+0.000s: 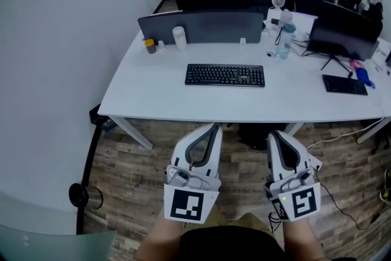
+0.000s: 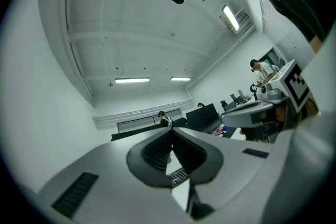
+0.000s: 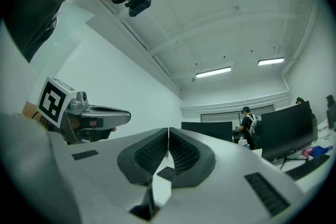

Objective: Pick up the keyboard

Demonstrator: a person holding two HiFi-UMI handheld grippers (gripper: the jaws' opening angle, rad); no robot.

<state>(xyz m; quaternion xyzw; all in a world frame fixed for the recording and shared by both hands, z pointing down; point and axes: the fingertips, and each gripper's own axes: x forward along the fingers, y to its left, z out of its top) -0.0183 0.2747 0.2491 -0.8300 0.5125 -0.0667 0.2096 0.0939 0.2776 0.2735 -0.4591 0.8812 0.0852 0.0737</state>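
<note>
The keyboard [image 1: 225, 75] looks stiff, light and flat; the 2 closed, empty claws should grip its short ends

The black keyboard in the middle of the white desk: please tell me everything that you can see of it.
The keyboard is black, long and flat, apparently plastic, with rows of keys. It lies flat on the white desk, roughly parallel to its near edge, in front of a grey divider. No cable can be made out. Only the desk touches it.
</note>
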